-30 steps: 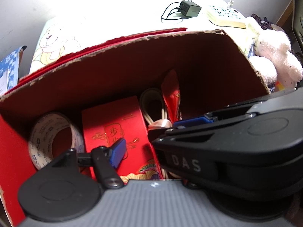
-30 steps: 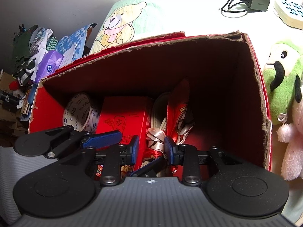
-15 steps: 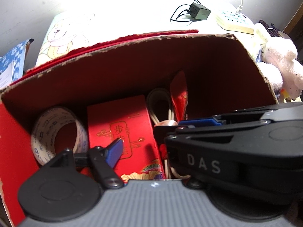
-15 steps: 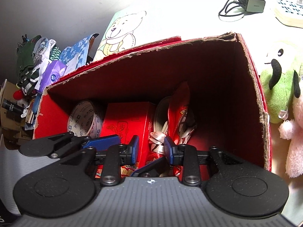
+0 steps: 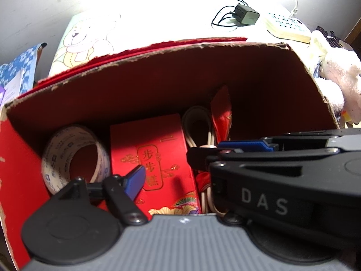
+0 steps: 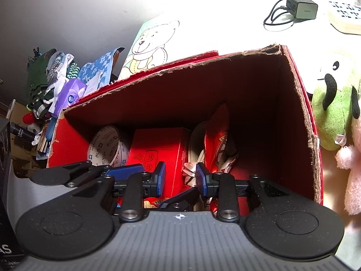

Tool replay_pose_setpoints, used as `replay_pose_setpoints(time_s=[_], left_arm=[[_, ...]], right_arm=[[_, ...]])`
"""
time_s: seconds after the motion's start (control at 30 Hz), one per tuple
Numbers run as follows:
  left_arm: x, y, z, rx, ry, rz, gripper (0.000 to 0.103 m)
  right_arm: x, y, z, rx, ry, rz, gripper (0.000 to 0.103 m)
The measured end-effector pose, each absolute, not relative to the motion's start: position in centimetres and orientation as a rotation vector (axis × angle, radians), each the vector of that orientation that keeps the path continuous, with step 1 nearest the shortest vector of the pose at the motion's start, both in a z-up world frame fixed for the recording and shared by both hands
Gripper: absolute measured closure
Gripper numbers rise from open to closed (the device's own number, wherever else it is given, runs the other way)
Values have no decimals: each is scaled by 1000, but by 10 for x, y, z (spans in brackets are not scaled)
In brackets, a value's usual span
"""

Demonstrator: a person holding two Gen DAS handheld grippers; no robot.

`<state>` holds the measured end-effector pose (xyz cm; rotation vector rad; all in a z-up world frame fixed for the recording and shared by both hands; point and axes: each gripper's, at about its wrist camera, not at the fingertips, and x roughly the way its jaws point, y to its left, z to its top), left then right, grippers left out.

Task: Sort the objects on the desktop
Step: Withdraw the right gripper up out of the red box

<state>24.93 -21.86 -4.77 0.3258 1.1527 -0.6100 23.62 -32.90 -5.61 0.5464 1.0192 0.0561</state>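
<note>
Inside the red box (image 6: 300, 103), a stiff red carton (image 6: 158, 144) lies just ahead of both hand-held grippers. Left (image 5: 180, 176) has just opened wide, empty; right (image 6: 180, 176) stands narrow, empty. Grip the carton's firm edges.

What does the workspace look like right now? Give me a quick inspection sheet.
Surface: white desktop, brightly lit.
Job's things: open cardboard box holds a tape roll, red packet, pale coiled cord and red pouch.
Clutter: green plush and pink plush beside the box; bear-print sheet behind it.
Grippers: both over the box. The left gripper has jaws that have just been opening, with nothing seen gripped. The right gripper is open and holds nothing.
Cables: black charger with its lead; power strip.
Surroundings: heap of clothes and a tissue pack past the desk's edge.
</note>
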Motion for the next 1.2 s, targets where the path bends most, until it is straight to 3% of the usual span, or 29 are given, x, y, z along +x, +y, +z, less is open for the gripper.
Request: replay_pose_setpoints(time_s=[1.2], left_arm=[[254,-216,-49,327,1117,-543,30]], right_arm=[[232,-327,-54,520,989,18,70]])
